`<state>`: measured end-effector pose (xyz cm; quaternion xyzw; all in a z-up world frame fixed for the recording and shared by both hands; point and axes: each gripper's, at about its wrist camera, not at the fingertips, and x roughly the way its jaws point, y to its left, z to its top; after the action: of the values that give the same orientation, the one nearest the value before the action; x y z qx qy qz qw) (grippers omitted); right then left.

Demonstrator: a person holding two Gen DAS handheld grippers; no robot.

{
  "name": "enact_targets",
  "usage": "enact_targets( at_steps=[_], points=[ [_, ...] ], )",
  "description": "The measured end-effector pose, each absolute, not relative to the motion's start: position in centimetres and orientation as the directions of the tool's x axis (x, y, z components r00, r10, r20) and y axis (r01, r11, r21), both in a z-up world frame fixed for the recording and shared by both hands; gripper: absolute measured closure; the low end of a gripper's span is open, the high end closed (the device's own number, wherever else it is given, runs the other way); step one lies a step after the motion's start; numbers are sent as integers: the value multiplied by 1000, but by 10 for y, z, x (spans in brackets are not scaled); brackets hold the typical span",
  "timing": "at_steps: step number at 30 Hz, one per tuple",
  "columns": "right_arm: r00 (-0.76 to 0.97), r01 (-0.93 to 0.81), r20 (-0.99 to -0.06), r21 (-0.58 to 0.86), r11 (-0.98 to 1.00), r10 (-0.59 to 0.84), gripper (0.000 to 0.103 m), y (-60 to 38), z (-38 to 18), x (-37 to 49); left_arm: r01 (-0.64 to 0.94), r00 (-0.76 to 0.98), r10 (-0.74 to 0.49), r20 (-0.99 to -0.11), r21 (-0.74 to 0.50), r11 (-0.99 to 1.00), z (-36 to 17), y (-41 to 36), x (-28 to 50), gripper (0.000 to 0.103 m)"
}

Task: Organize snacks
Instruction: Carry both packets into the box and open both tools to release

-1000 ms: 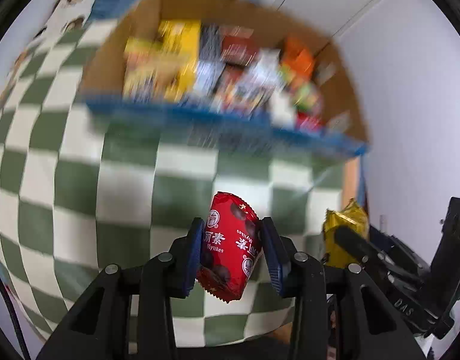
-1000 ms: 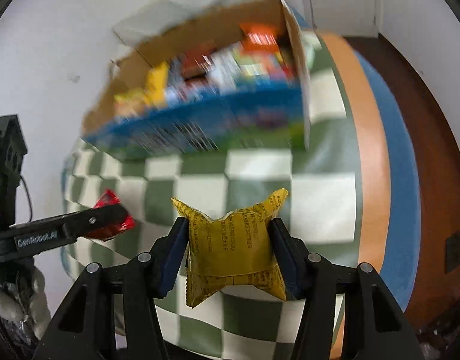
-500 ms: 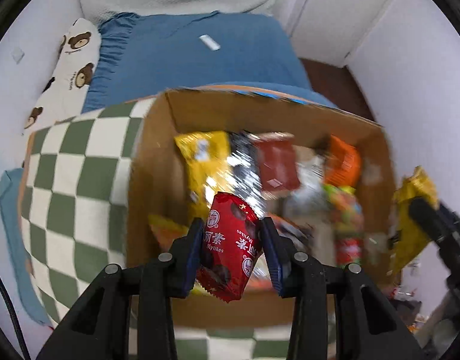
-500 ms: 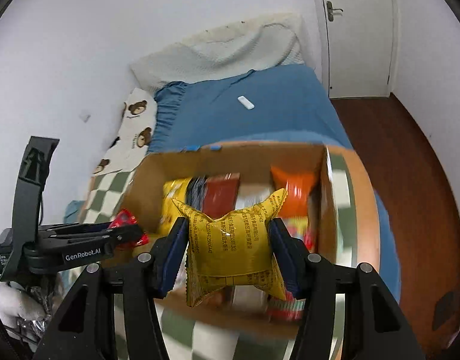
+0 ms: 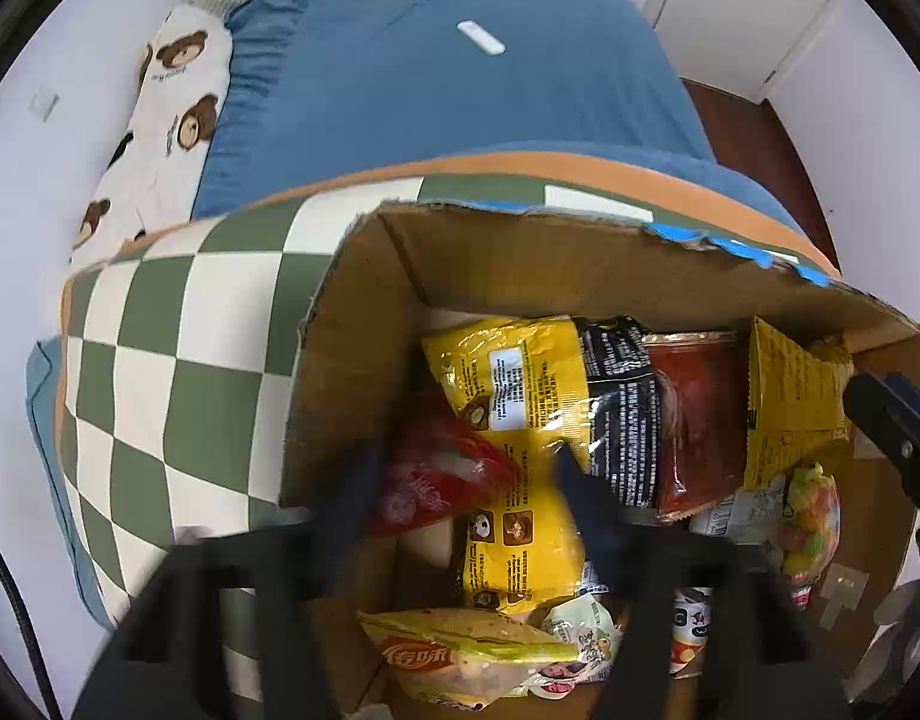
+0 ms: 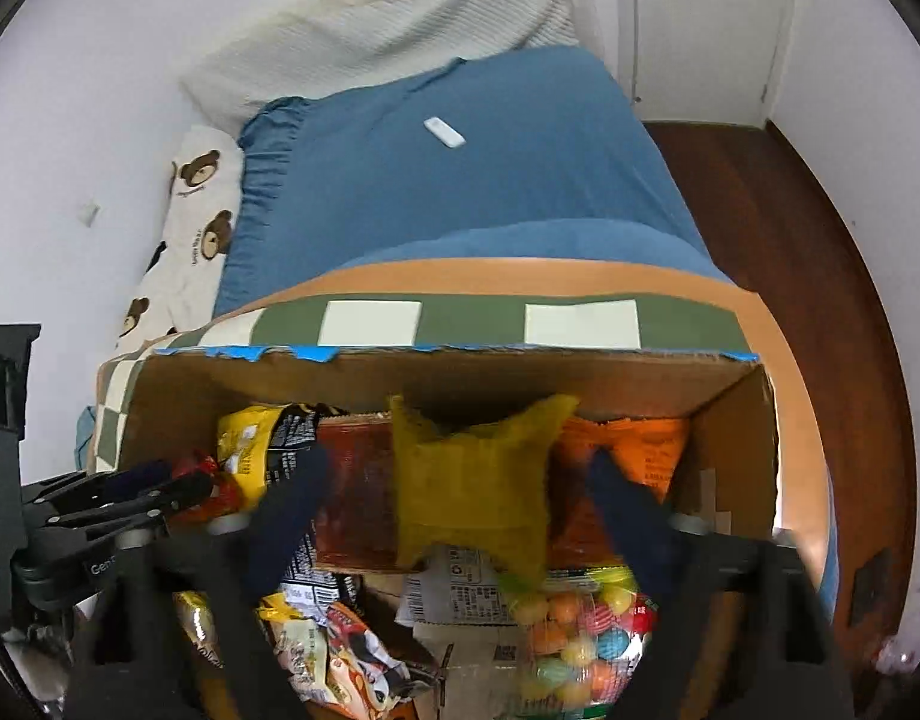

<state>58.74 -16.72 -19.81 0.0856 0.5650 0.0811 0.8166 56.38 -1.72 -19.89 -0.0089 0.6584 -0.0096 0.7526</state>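
Over the open brown cardboard box [image 5: 364, 324] on the green and white checked cloth [image 5: 178, 348], both grippers have just let go. Half a second ago the left gripper [image 5: 460, 498] squeezed the small red shiny snack packet [image 5: 442, 480], and the right gripper [image 6: 454, 498] squeezed the puffy yellow snack packet [image 6: 478, 480]. Now the jaws of both are spread wide, and neither pad touches a packet. Both packets look blurry, so I think they are falling right now.

This means two more snacks are going into the box. It already holds a big yellow bag [image 5: 520, 396], a black bag [image 5: 622, 408], a dark red pack [image 5: 700, 420], an orange bag [image 6: 640, 450] and a clear bag of coloured candy balls [image 6: 574, 630].

The red packet has tipped over. Its long side now runs across, left to right, with the right end a little lower. It sits between the open jaws, near the left wall of the box. The yellow packet is almost square. Its two pointy corners stick up toward the far wall. It hangs over the dark red pack in the middle of the box.
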Motion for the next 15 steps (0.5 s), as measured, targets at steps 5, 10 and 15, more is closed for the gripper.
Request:
enact_targets(
  at_steps=[5,10,15],
  points=[
    [328,-44,-923,197,979,200,5,-166,-204,580,19,148,-36,-988,-33,999,-199,-24,560,16],
    [310,-62,-939,136,989,148,4,-163,-206,557,20,152,-38,-988,-35,999,-196,-31,547,16],
    [297,-62,-947,107,992,120,4,-162,-212,539,33,171,-33,-985,-28,999,-192,-38,533,16]
  ],
)
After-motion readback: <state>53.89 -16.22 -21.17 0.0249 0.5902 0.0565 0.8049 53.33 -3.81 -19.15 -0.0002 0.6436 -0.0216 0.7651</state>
